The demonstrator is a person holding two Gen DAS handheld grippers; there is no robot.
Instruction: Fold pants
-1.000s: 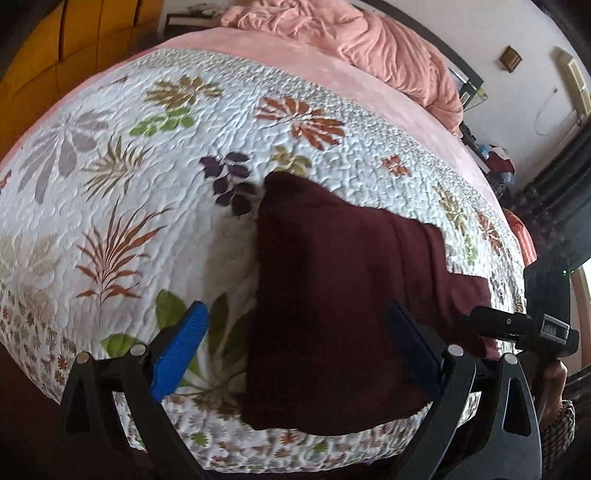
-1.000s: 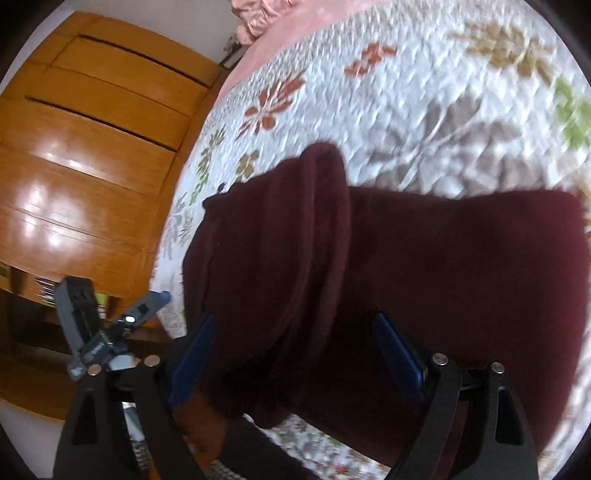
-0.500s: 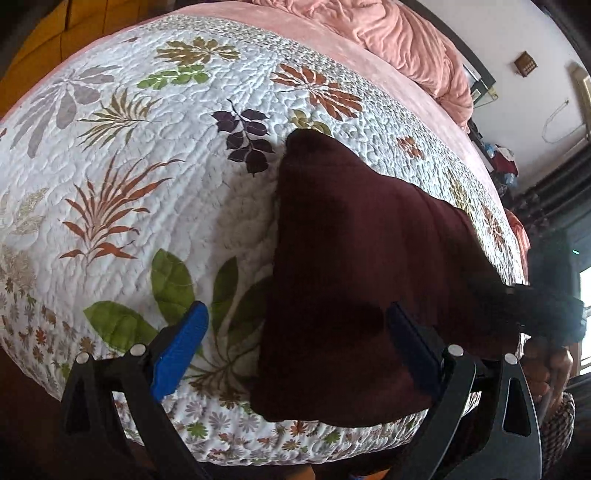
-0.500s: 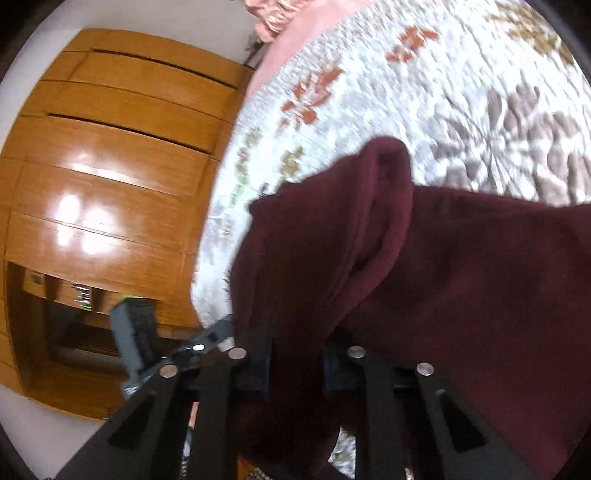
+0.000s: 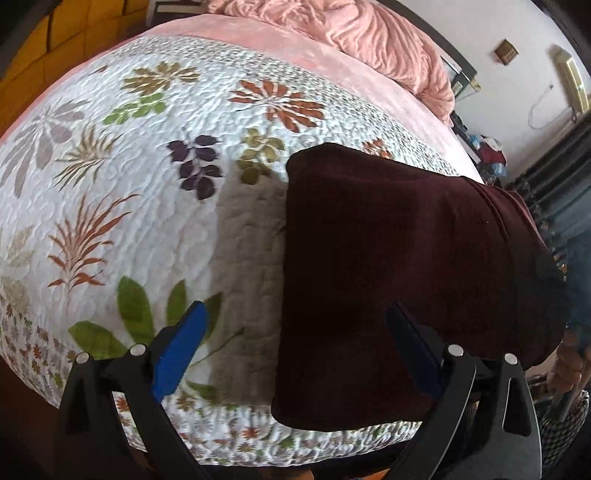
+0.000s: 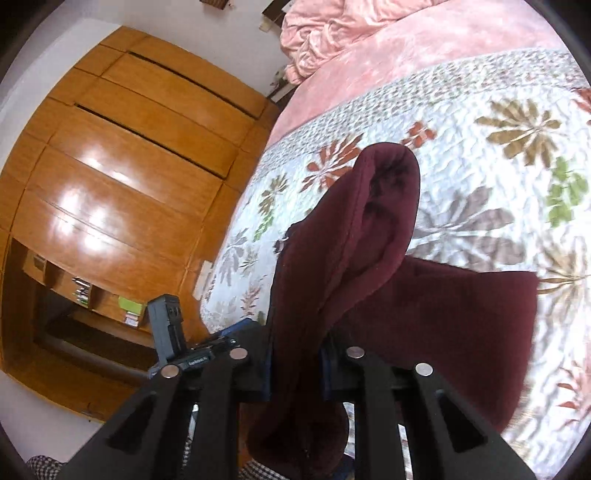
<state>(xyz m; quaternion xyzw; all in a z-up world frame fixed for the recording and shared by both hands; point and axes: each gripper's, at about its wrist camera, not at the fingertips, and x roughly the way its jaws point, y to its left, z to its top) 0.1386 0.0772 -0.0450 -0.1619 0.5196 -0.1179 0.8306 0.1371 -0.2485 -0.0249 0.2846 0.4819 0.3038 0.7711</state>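
The dark maroon pants point(image 5: 399, 258) lie folded on the floral quilt point(image 5: 140, 192) near the bed's front edge. My left gripper point(image 5: 295, 343) is open and empty, its blue fingers point(image 5: 181, 343) astride the left edge of the pants and just above them. My right gripper point(image 6: 293, 363) is shut on one end of the pants point(image 6: 362, 229) and holds it lifted in a hanging fold above the rest of the garment point(image 6: 454, 325). The left gripper's body point(image 6: 168, 328) shows at the left of the right wrist view.
A pink blanket point(image 5: 354, 33) is heaped at the far end of the bed. A wooden wardrobe point(image 6: 122, 177) stands beside the bed. The bed's front edge point(image 5: 258, 439) runs just below my left gripper. Clutter sits by the far wall point(image 5: 487, 147).
My right gripper has shut on the end of the pants and lifted it up off the bed. My left gripper has stayed open, shifting slightly over the pants' left edge.
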